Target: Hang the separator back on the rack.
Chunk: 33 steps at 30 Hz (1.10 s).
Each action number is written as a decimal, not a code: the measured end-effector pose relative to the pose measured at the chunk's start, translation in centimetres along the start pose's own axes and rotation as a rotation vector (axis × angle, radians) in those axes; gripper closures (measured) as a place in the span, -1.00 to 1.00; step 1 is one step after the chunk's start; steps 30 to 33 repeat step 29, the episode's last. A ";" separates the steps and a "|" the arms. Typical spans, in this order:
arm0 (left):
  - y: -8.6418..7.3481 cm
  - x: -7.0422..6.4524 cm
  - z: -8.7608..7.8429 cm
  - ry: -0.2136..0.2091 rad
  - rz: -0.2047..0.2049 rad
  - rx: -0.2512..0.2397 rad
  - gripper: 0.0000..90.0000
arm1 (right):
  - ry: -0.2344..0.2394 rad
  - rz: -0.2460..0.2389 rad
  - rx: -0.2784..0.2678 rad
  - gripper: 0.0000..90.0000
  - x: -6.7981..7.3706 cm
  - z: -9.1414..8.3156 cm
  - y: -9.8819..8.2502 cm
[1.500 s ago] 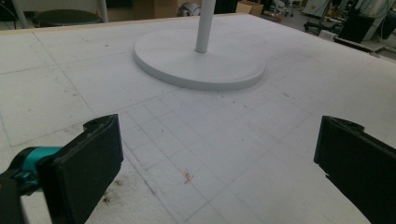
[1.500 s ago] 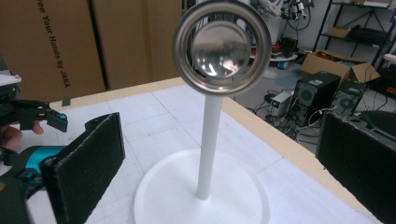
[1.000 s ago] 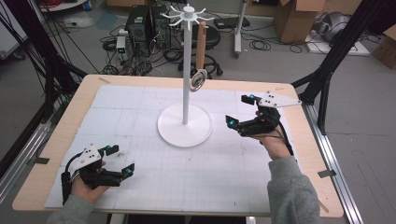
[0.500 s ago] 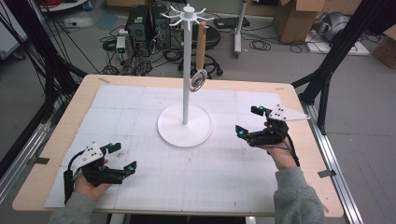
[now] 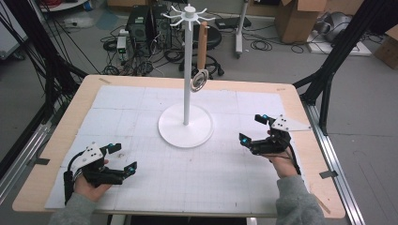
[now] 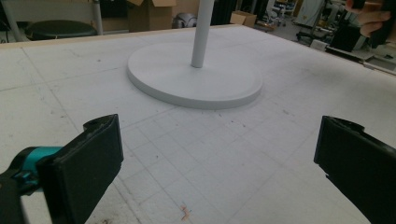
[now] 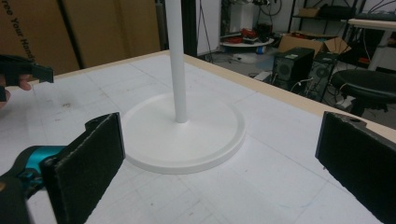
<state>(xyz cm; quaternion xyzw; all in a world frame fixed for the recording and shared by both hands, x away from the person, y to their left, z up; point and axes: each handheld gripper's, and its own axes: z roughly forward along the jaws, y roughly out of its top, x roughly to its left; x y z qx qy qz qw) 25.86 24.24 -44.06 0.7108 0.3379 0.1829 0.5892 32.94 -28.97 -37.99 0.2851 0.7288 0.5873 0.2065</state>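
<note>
High view: white stand [image 5: 186, 125] between grippers.

Both grey-sleeved forearms reach in from the near edge, the left hand [image 5: 87, 183] holding the left gripper [image 5: 123, 158] low with jaws spread wide and nothing between them, the right hand [image 5: 280, 160] holding the right gripper [image 5: 253, 129] likewise, jaws wide apart and bare.
</note>
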 end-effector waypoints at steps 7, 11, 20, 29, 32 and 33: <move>0.0 0.1 0.0 0.004 -0.001 -0.005 -0.96 | -0.002 0.020 0.003 -0.99 0.2 -0.8 -1.4; 0.1 0.1 0.0 0.006 -0.001 -0.007 -0.96 | 0.000 0.028 0.016 -0.99 0.2 -1.2 -2.1; 0.1 0.2 -0.1 0.010 -0.003 -0.014 -0.96 | -0.012 0.065 0.037 -0.99 -0.3 -2.7 -3.8; 0.3 0.0 0.1 0.008 0.006 -0.017 -0.96 | -0.026 0.087 0.052 -0.99 -0.5 -3.2 -5.1; 0.3 0.0 0.1 0.008 0.006 -0.017 -0.96 | -0.026 0.087 0.052 -0.99 -0.5 -3.2 -5.1; 0.3 0.0 0.1 0.008 0.006 -0.017 -0.96 | -0.026 0.087 0.052 -0.99 -0.5 -3.2 -5.1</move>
